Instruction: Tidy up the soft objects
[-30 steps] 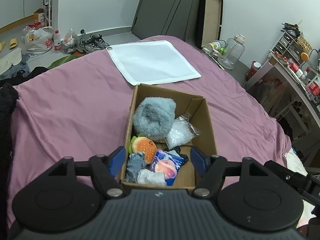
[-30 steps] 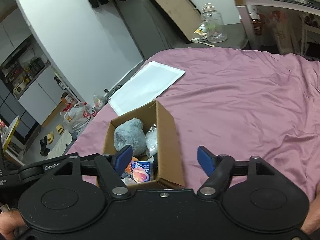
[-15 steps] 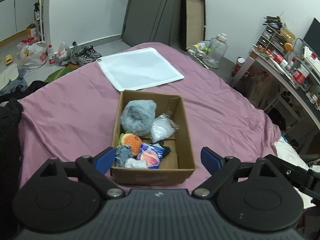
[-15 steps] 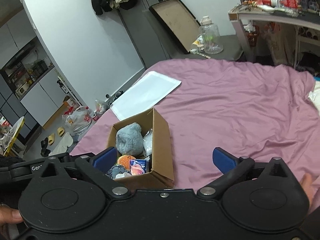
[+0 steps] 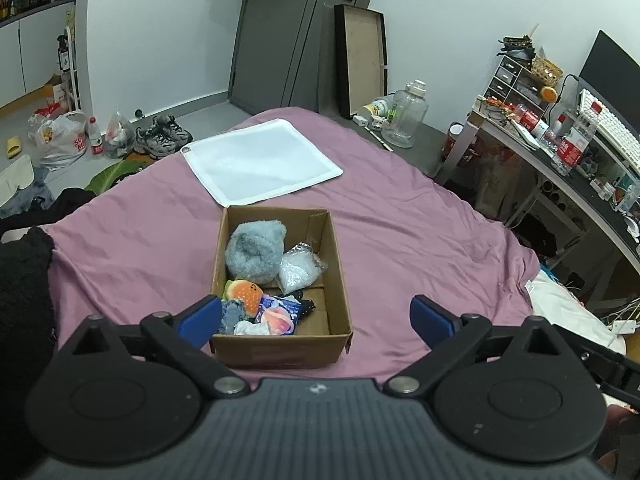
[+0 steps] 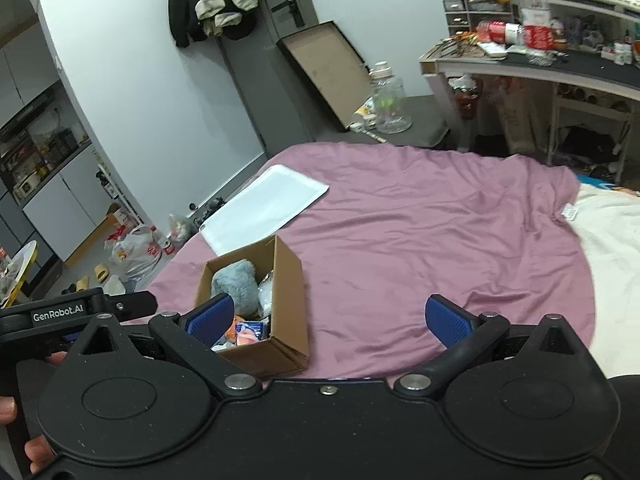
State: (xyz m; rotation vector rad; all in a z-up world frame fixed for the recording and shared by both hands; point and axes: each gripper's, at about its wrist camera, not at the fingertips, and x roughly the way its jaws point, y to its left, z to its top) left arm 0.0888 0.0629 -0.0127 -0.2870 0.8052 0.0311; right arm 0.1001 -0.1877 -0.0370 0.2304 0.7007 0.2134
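Left gripper [image 5: 316, 318] and right gripper [image 6: 328, 318]: both spread wide, empty, held above the near edge of the purple bedspread [image 5: 400, 232]. Cardboard box [image 5: 340, 280] sits on the bedspread, near side of a flat white mesh bag [image 5: 260, 166]. Box contents: grey plush [image 5: 254, 252] at the far end, clear bag [image 5: 298, 272] beside it, burger plush [image 5: 246, 294] and small packets nearest.

Dim, even indoor light, soft shadows, strong fisheye bending at edges, slight blur.
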